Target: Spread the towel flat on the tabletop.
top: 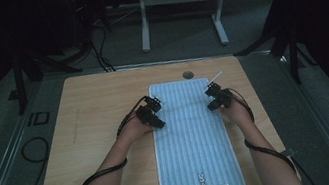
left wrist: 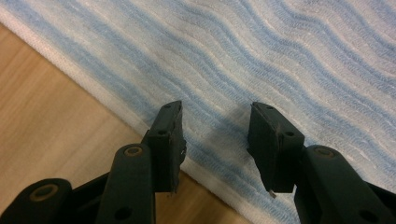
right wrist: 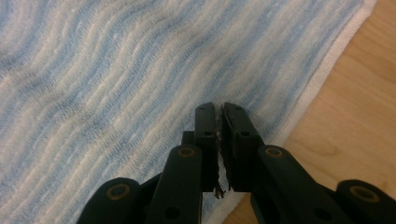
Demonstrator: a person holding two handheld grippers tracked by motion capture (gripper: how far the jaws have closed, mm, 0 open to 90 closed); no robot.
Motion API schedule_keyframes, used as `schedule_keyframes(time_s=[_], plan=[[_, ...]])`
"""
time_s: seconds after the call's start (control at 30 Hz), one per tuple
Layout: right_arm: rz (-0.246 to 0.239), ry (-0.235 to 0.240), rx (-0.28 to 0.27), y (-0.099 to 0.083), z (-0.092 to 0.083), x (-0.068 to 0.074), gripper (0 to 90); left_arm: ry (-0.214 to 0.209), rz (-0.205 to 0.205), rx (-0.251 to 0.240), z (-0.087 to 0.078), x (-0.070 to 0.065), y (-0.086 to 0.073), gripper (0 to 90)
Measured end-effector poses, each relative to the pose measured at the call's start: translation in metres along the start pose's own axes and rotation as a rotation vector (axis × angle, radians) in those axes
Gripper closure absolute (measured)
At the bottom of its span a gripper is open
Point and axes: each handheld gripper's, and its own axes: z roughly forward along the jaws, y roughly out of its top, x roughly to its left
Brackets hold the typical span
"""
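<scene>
Two handheld grippers poised over the side edges of a blue striped towel on a wooden counter.

The towel [top: 195, 143] lies flat, lengthwise, on the counter [top: 97, 129]. The left gripper [left wrist: 215, 135] hovers over its left hem, jaws wide apart, holding nothing. The right gripper [right wrist: 219, 140] sits over the right hem, jaws nearly closed, apparently empty. A good grasp probably means pinching both hems level, matched.

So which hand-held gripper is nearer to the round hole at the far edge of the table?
Right. The right hand-held gripper sits below and slightly right of the hole, at the towel's right edge; the left hand-held gripper is farther, at its left edge.
</scene>
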Motion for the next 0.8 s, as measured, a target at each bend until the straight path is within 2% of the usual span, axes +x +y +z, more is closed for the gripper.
schedule_keyframes(time_s=[0.2,0.3,0.47,0.63,0.77,0.8], plan=[[0.008,-0.005,0.008,0.005,0.002,-0.003,83.8,0.003,-0.003,-0.003,0.001,0.001,0.002,54.5],[0.009,0.007,0.010,0.003,-0.002,-0.002,78.9,0.003,-0.003,0.001,-0.002,0.000,0.000,52.2],[0.025,0.010,-0.025,-0.005,-0.016,-0.010,67.7,0.036,-0.041,-0.023,-0.016,0.005,-0.006,52.1],[0.049,0.008,-0.025,-0.013,-0.027,-0.022,63.7,0.050,-0.090,-0.040,-0.027,0.014,-0.013,52.0],[0.082,0.044,-0.029,-0.018,-0.031,-0.027,59.2,0.049,-0.120,-0.043,-0.031,0.018,-0.017,49.4],[0.088,0.040,-0.034,-0.019,-0.032,-0.027,58.9,0.052,-0.123,-0.044,-0.032,0.019,-0.019,49.4]])
